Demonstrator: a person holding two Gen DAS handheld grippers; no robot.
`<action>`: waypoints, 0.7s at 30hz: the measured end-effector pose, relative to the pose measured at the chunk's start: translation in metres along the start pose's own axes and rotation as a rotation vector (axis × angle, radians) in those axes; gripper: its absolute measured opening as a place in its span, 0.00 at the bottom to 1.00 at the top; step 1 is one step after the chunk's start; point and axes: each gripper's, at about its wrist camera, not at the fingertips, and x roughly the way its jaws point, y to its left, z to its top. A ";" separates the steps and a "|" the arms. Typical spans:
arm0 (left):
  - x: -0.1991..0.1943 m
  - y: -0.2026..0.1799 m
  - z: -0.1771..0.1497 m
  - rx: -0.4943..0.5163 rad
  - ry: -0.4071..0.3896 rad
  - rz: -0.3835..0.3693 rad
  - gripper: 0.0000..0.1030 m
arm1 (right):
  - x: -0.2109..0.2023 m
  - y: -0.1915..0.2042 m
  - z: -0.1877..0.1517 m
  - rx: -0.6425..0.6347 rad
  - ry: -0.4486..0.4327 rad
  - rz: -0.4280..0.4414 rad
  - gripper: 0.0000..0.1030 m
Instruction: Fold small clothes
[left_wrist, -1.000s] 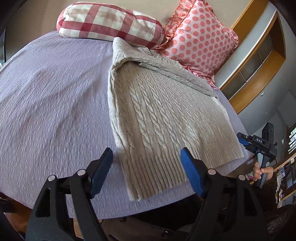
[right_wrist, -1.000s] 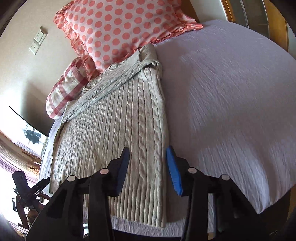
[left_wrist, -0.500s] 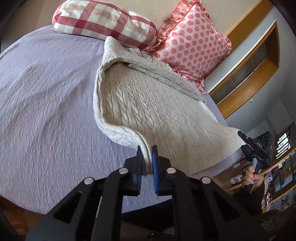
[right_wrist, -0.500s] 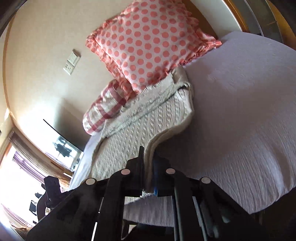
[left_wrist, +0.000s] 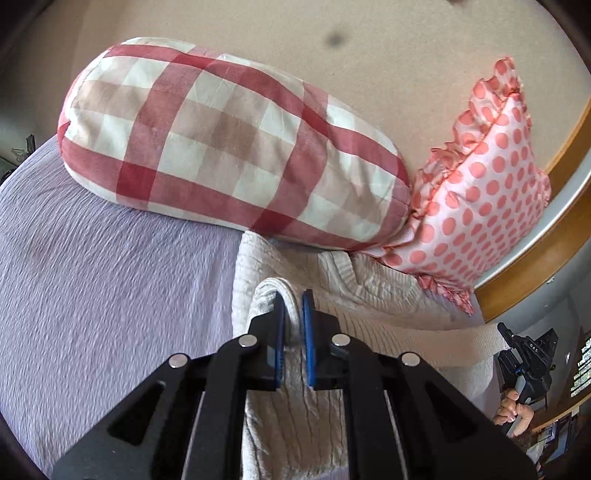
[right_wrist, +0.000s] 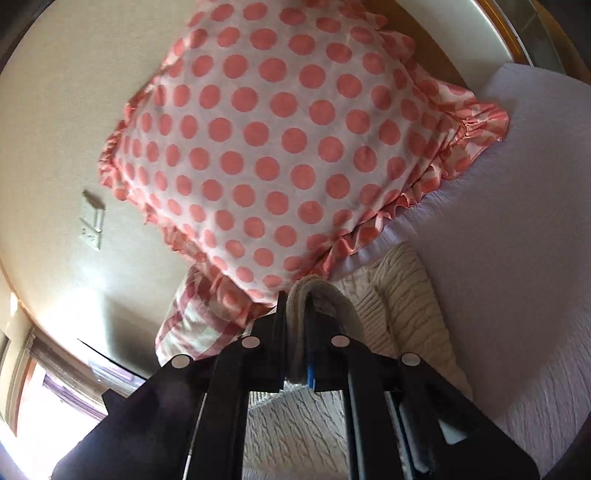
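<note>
Two corners of the sweater's hem are pinched, one by the left gripper (left_wrist: 293, 310) and one by the right gripper (right_wrist: 295, 306), each clamped tight on a fold of knit. A second ago both sets of jaws stood open over the flat cable-knit sweater (left_wrist: 369, 295); since then the hem has been lifted and carried up to the collar end, just beside the checked pillow (left_wrist: 229, 144) and the dotted pillow (right_wrist: 280, 140). A bottom-to-top fold is judged nearly complete; only laying down and release appear left.
</note>
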 end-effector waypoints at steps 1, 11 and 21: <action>0.014 0.001 0.008 -0.002 0.012 0.018 0.08 | 0.016 -0.007 0.006 0.030 0.009 -0.037 0.08; 0.067 0.007 0.035 -0.017 0.057 0.053 0.17 | 0.076 -0.037 0.028 0.205 0.096 -0.177 0.21; -0.006 0.047 -0.007 -0.048 0.048 -0.050 0.60 | 0.013 0.017 -0.014 -0.120 0.011 -0.059 0.91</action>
